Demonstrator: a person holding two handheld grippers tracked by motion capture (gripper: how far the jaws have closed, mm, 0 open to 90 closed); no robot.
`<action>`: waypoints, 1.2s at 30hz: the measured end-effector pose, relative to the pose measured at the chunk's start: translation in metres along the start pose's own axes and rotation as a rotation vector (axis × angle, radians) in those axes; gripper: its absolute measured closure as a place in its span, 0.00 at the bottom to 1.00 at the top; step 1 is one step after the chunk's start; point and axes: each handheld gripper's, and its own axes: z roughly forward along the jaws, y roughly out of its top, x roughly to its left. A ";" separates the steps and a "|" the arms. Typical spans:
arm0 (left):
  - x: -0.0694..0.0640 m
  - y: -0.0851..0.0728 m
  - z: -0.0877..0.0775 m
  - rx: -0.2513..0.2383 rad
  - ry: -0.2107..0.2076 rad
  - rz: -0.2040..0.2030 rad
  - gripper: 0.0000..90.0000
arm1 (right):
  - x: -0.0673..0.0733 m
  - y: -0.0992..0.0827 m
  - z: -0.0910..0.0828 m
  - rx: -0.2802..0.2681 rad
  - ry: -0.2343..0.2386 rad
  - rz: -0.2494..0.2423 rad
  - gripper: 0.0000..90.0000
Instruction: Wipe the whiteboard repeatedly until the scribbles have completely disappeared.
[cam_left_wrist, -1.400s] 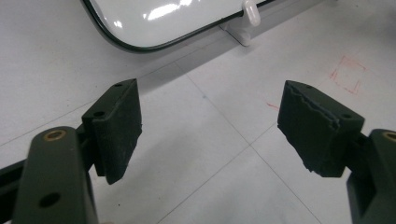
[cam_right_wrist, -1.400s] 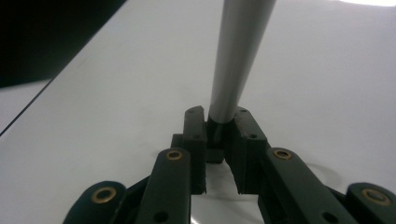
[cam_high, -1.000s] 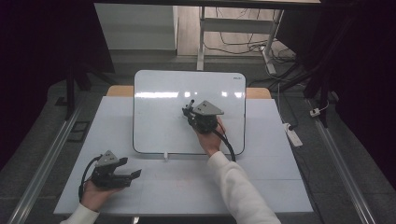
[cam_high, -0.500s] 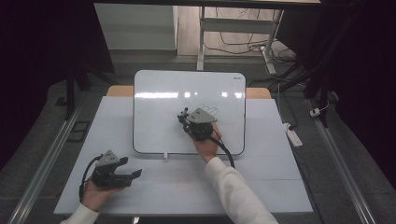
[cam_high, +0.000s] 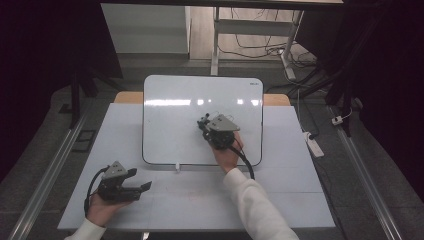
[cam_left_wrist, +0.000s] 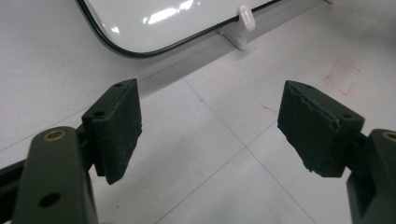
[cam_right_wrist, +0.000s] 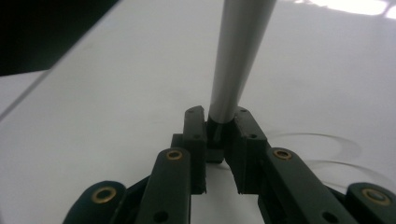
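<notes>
A white board (cam_high: 170, 115) lies on the white table (cam_high: 300, 200). Over its middle, my right gripper (cam_high: 204, 124) is shut on a grey marker (cam_right_wrist: 238, 51), which stands up from between the jaws (cam_right_wrist: 219, 128). Faint curved pen lines (cam_right_wrist: 327, 149) show on the board beside the jaws. My left gripper (cam_high: 142, 186) rests in the person's hand at the table's near left, off the board. Its jaws (cam_left_wrist: 210, 126) stand wide open with nothing between them, and the pads (cam_left_wrist: 119, 123) hover over bare table.
A small white cap (cam_left_wrist: 246, 16) sits at the board's near edge (cam_high: 177, 166). Faint red marks (cam_left_wrist: 343, 77) are on the table near it. A power strip (cam_high: 312, 142) lies on the floor right of the table. Dark floor and table legs surround the table.
The right gripper with the marker has shifted slightly toward the near side of the board. The left gripper has stayed where it was.
</notes>
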 end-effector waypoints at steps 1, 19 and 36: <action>0.000 0.000 0.000 -0.001 0.000 -0.002 0.25 | -0.006 0.000 -0.002 -0.011 -0.016 0.027 0.86; 0.002 0.001 0.002 0.003 0.001 -0.005 0.25 | 0.024 -0.010 0.003 -0.018 0.028 0.005 0.86; 0.002 0.001 0.001 -0.001 0.001 -0.007 0.25 | -0.005 -0.008 -0.009 -0.029 -0.064 0.015 0.86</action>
